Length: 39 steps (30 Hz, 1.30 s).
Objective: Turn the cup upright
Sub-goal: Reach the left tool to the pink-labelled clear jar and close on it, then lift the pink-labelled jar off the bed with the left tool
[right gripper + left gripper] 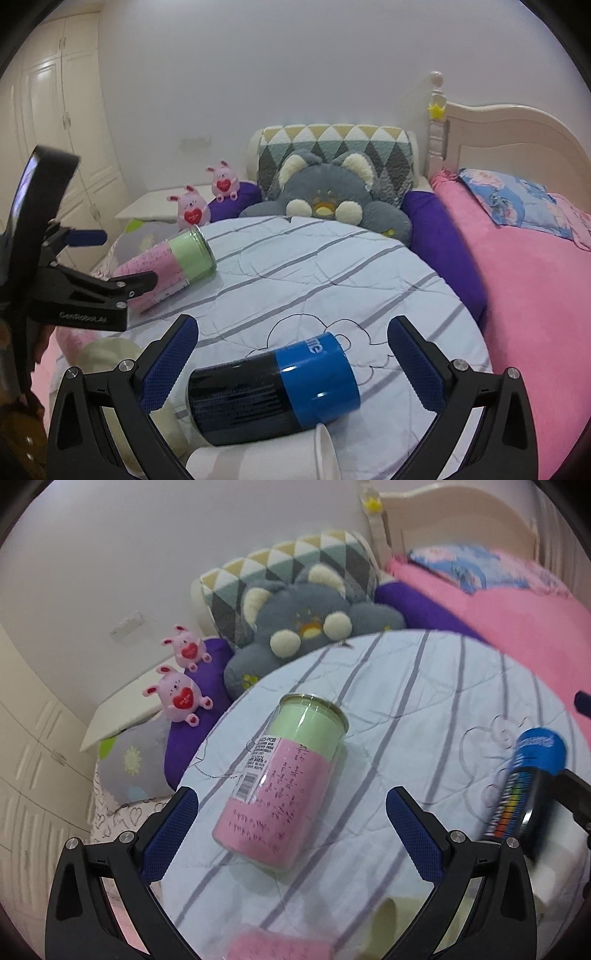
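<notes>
A pink and green cup [280, 782] lies on its side on the striped round cushion [424, 701]. My left gripper [291, 823] is open, its blue pads either side of the cup's pink end, not touching. The cup also shows in the right wrist view [166, 269], with the left gripper [114, 258] around it. A black and blue cup [273, 387] lies on its side between the open fingers of my right gripper [291, 362]. It shows at the right edge of the left wrist view [524, 786].
A grey plush cat [332, 199], a triangle-patterned pillow [332, 144] and two pink plush bunnies [192, 210] sit behind the cushion. A pink bed [535, 295] lies to the right. A white cup [325, 454] and a pale object [107, 354] sit at the cushion's near edge.
</notes>
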Available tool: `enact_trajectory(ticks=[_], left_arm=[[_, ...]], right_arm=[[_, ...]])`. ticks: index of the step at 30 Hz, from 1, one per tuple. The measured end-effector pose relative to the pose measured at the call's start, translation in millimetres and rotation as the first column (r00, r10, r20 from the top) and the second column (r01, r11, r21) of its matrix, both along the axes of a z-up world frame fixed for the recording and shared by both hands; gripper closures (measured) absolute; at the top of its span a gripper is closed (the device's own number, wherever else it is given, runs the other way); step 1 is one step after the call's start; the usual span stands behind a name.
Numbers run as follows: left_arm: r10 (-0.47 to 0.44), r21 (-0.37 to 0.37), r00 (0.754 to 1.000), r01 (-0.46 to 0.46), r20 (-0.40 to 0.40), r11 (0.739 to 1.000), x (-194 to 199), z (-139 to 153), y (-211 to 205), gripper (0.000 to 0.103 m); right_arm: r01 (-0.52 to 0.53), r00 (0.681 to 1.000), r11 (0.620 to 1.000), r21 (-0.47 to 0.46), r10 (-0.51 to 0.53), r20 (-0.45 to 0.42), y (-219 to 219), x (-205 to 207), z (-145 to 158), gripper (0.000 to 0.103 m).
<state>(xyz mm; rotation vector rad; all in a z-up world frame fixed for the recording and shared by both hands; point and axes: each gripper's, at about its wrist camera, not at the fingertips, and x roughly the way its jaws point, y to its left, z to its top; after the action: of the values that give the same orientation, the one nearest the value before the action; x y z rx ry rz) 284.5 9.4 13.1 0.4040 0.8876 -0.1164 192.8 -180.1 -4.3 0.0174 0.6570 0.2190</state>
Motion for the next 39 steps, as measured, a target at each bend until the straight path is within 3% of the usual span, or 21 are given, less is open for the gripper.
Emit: enact_trajectory(ticks=[7,13,16,18,22,27,39], left_arm=[[-0.022,0.041,0.994,0.027,-0.110,0.999,38.8,-16.4,-6.5,0.000],[-0.014,0.116,0.977,0.039,-0.211,0.992,66.8,-38.0,-12.2,0.000],[-0.025,0.106,0.962,0.056,-0.272,0.993,74.7,-47.3,-13.5,0.001],[-0.010,0.169,0.954,0.064,-0.300,0.983,76.6,-56.9,-16.4,0.027],[-0.002,0.207,0.958,0.064,-0.287,0.976,73.5,-58.5,-18.3,0.028],[0.003,0.178,0.953,0.054,-0.302,0.983,71.5,-51.6,-15.0,0.028],[0.060,0.116,0.965,-0.031,-0.254,0.993,73.1,-24.8,-0.7,0.029]], right_arm=[[-0.050,0.997,0.998,0.025,0.051,-0.052,4.6,19.2,-9.0,0.000],[-0.078,0.994,0.996,0.034,0.081,-0.072,6.4,29.6,-11.6,0.000],[-0.079,0.993,0.996,0.046,0.082,-0.080,5.1,31.2,-11.2,0.000],[-0.079,0.993,0.996,0.046,0.083,-0.081,5.2,31.0,-10.9,0.000],[-0.073,0.993,0.996,0.051,0.077,-0.087,3.6,31.7,-11.2,0.000],[-0.068,0.994,0.996,0.051,0.072,-0.086,2.7,30.6,-10.5,0.000],[-0.044,0.997,0.997,0.056,0.047,-0.065,-3.6,23.4,-3.0,0.000]])
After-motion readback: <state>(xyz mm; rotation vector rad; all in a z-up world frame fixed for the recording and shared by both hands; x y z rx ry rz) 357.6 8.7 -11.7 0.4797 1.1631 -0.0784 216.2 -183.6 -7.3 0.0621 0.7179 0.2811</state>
